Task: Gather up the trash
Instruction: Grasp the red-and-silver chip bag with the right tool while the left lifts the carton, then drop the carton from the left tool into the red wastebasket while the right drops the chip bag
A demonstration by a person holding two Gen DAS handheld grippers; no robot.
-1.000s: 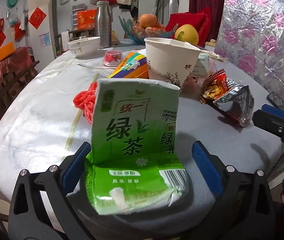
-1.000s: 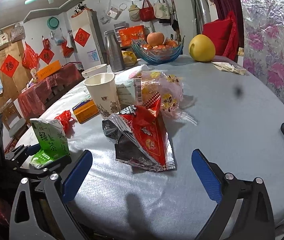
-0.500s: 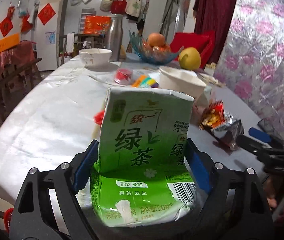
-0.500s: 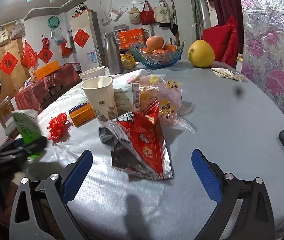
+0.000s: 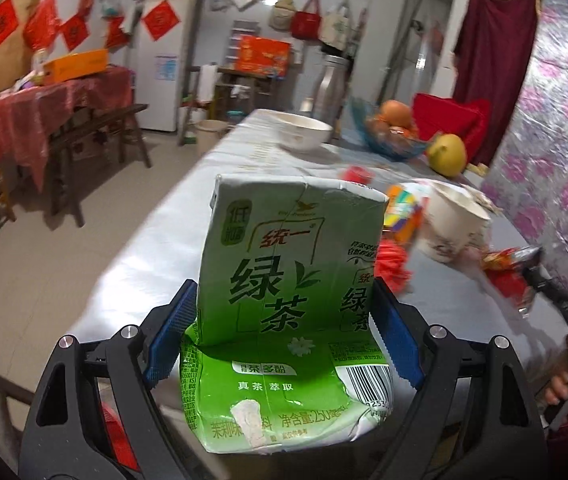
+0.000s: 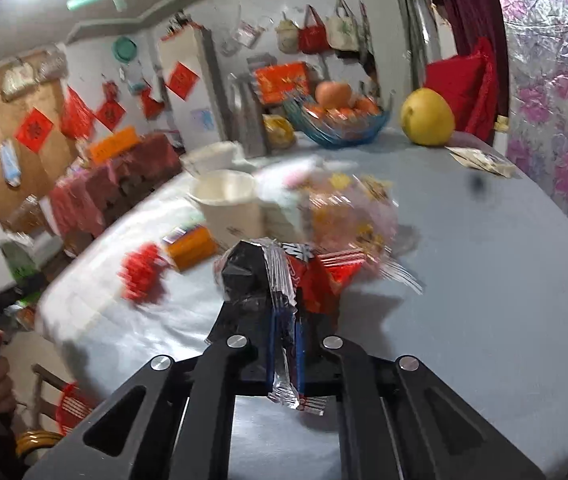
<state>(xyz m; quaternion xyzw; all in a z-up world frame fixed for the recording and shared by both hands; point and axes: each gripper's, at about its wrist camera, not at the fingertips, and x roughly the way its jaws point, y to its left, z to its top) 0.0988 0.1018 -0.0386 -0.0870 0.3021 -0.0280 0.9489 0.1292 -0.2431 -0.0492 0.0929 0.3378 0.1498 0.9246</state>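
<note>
— What has changed since a second ago?

— The left gripper [image 5: 284, 332] then had its jaws spread wide around the green tea carton [image 5: 284, 320]. Now its blue pads press the carton's two sides, and the carton is lifted off the desk [image 5: 156, 240], with the floor showing at 9 o'clock of it. The right gripper [image 6: 285, 344] has just been closing: its jaws stood wide apart before the red snack wrapper [image 6: 284, 276], and now they are pressed together, pinching the wrapper's crimped edge at the centre of its view.

— And the containers?

— A blue glass bowl [image 6: 339, 128] at 12 o'clock in the right view holds oranges, with a yellow pomelo [image 6: 427, 118] just beside it at 1 o'clock. The white paper cup [image 6: 230, 208] stands upright at 10 o'clock of the wrapper; its inside is not visible. A white bowl [image 5: 303, 132] sits farther back in the left view, contents unseen.

— Anything else on the desk?

— An orange box [image 6: 192, 246] and a red tangle [image 6: 144, 276] lie left of the cup, blurred.
</note>
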